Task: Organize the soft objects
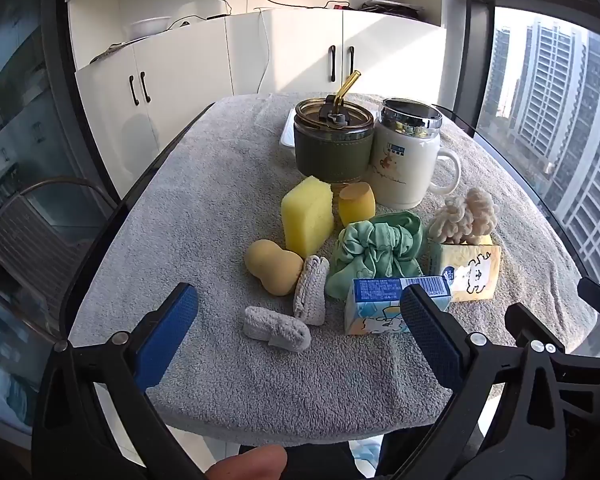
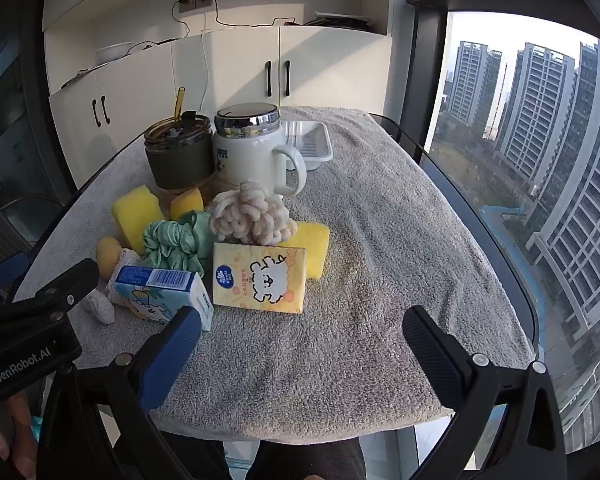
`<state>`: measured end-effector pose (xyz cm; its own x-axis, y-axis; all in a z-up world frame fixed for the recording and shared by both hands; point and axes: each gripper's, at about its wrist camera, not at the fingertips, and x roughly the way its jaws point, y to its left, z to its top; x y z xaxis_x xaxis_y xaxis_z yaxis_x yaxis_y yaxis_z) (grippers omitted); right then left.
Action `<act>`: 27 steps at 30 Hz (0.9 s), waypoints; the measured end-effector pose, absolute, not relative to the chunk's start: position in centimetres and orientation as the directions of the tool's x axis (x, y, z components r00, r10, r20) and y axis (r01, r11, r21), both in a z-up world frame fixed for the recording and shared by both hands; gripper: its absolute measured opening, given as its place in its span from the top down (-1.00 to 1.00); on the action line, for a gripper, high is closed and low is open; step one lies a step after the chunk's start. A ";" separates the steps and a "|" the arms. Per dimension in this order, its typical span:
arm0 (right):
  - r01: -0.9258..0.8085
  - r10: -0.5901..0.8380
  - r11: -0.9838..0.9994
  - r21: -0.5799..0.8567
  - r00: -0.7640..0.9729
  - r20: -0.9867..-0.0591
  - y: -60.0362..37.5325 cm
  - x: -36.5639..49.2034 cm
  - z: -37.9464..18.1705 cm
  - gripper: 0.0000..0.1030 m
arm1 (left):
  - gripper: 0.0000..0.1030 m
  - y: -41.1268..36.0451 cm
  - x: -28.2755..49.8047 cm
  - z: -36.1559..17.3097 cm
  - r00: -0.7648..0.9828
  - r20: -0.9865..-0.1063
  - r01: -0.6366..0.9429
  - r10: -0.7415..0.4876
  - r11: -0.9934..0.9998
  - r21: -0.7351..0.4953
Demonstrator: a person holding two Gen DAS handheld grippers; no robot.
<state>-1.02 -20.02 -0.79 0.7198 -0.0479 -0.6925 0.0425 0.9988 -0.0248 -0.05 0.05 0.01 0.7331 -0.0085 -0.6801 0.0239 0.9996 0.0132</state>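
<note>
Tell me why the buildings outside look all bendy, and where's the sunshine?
Right wrist view: the fisheye lens curves the tower blocks and window frame near the picture's edge. Left wrist view: same bending on the cabinet; sunlight falls bright on its right doors, casting a slanted shadow across them, and the chrome lid of the white mug glints.

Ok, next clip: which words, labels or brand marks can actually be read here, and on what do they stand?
"GenRobot.AI": on the black body of the left hand-held gripper, seen in the right wrist view.
Blue tissue pack: barcode and fine print, too small to read.
Yellow tissue pack: round blue logo and small characters, blurred.
White mug: blue label and script, unreadable.
</note>
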 end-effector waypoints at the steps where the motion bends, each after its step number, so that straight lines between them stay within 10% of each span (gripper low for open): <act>1: 0.042 -0.048 0.999 -0.025 0.724 -0.688 -20.0 -1.1 -0.8 -1.00 | -0.99 0.1 -0.1 0.0 0.733 -0.680 0.023 -0.007 1.000 0.015; 27: 0.042 -0.047 0.999 -0.024 0.720 -0.692 -20.0 -1.1 -0.8 -1.00 | -0.99 0.2 0.0 0.0 0.729 -0.685 0.028 -0.010 1.000 0.014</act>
<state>-1.13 -20.02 -0.84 0.7200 -0.0471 -0.6924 0.0419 0.9988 -0.0244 0.00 0.25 -0.04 0.7285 -0.0104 -0.6849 0.0276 0.9995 0.0142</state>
